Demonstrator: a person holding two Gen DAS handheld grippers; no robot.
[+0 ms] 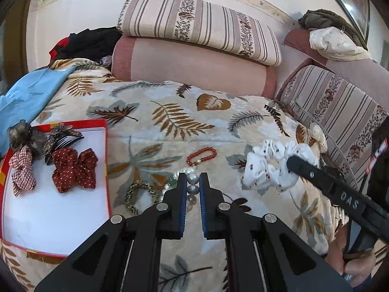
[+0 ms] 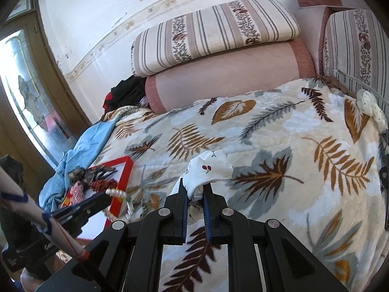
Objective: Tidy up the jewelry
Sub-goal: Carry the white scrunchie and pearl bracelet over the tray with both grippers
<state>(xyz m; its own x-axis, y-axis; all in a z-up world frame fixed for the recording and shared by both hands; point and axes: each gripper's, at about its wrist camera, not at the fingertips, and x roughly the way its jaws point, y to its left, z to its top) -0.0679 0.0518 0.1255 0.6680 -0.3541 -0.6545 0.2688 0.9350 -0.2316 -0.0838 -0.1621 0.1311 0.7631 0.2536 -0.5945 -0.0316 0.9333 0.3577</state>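
Pearl-bead strand (image 1: pixel 192 182), white and grey, held between the blue-padded fingers of the left gripper (image 1: pixel 193 178), just right of the red-rimmed white tray (image 1: pixel 106 146).

Nearest, the left gripper's jaws are nearly closed on the strand, which in the right wrist view trails over the tray's corner; smooth round beads look slippery and loosely strung, so a grip across the cord between beads seems safer than on one bead. The right gripper (image 2: pixel 195 189) pinches a white cherry-print fabric scrunchie (image 2: pixel 210 168), soft, light and forgiving anywhere. Beyond, right of the tray, lie a leopard-print hair tie (image 1: pixel 141 194) and a red bead bracelet (image 1: pixel 201 155) on the leaf-patterned blanket (image 1: pixel 170 112).
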